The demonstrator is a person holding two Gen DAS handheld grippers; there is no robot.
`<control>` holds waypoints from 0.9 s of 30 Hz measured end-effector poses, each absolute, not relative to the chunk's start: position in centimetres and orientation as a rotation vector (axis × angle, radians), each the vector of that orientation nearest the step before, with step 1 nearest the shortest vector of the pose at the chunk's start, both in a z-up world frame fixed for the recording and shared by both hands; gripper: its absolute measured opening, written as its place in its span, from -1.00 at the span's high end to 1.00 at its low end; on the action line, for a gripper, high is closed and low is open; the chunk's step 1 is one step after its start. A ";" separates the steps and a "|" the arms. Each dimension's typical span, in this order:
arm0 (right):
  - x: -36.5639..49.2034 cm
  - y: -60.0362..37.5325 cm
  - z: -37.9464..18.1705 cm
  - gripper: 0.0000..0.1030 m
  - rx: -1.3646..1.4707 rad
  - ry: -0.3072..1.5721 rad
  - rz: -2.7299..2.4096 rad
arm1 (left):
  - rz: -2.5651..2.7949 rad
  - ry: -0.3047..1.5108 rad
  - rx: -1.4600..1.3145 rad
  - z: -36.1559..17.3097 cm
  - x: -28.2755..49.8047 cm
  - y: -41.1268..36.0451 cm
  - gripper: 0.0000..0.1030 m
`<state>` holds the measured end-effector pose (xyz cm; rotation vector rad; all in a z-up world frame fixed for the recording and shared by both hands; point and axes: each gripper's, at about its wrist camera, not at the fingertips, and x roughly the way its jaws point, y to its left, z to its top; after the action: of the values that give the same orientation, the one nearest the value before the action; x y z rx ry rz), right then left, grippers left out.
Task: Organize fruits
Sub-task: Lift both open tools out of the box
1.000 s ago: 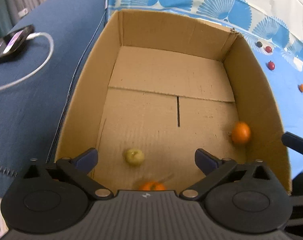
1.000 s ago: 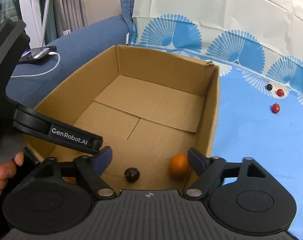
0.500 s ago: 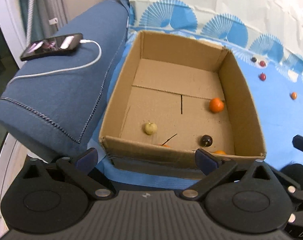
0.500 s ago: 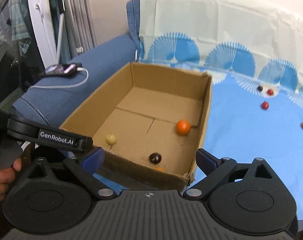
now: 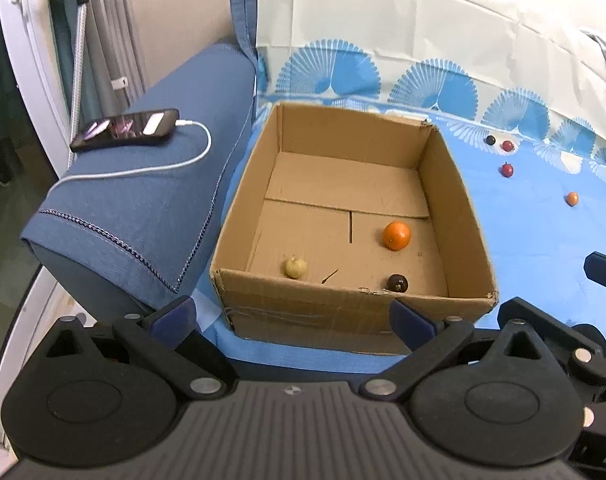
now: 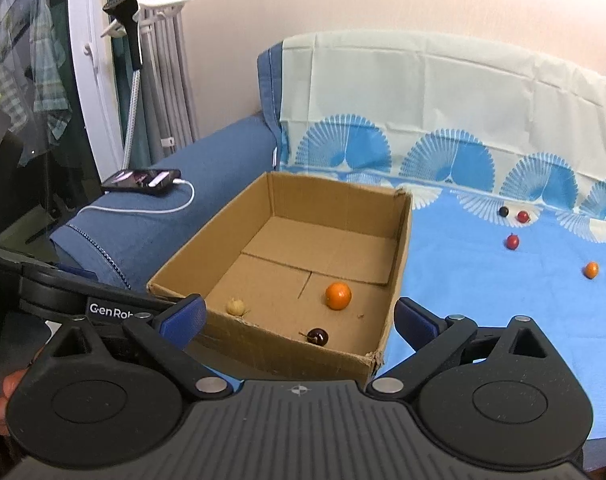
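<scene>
Cardboard box (image 5: 343, 316) sits centre frame in both wrist views, on the blue sheet (image 5: 535, 240), its left wall against the sofa armrest (image 5: 143, 208). Inside, near the front wall: a pale yellow fruit (image 5: 295, 268) lower left, a dark cherry-like fruit (image 5: 396, 282) lower right, an orange (image 5: 396, 235) further back on the right. None of the three touch each other.

Still loose on the sheet, upper right of frame, well apart from the box: a black berry (image 6: 503, 211) just beside a red berry (image 6: 523, 216), a second red fruit (image 6: 512, 241) below them, a small orange fruit (image 6: 591, 269) lowest and furthest right.

Left gripper (image 5: 293, 318): jaws apart, nothing between them. Right gripper (image 6: 299, 318): its jaws have just been opening and now stand wide, nothing between them; the box's front wall only shows through the gap. Both sit on the near side of the box, outside it.

Judgement: part done, three fruits boxed, four left.

Risks from here:
- loose fruits are small and round on soft cloth; a pad nudging one off-centre would roll it away, possibly off the sheet edge
- black and red berries lie close together; closing on one may knock or catch the other
- soft berries could bruise under a full squeeze
- phone (image 5: 127, 130) and cable (image 5: 143, 170) rest on the armrest beside the box; a wide left sweep could snag the cable
</scene>
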<state>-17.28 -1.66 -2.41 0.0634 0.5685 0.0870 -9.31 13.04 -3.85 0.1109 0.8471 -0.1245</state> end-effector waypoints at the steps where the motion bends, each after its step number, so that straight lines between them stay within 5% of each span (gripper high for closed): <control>1: -17.5 -1.7 -2.3 -0.94 0.066 0.565 0.086 | -0.125 0.843 0.112 -3.7 -9.5 13.0 -1.00; 27: -18.0 -0.9 -2.2 -0.94 0.071 0.550 0.073 | -0.132 0.837 0.114 -3.6 -9.8 13.1 -0.99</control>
<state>-17.96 -0.87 -2.19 0.0706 0.5505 0.0727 -9.78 13.14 -3.56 0.1136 0.8367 -0.1323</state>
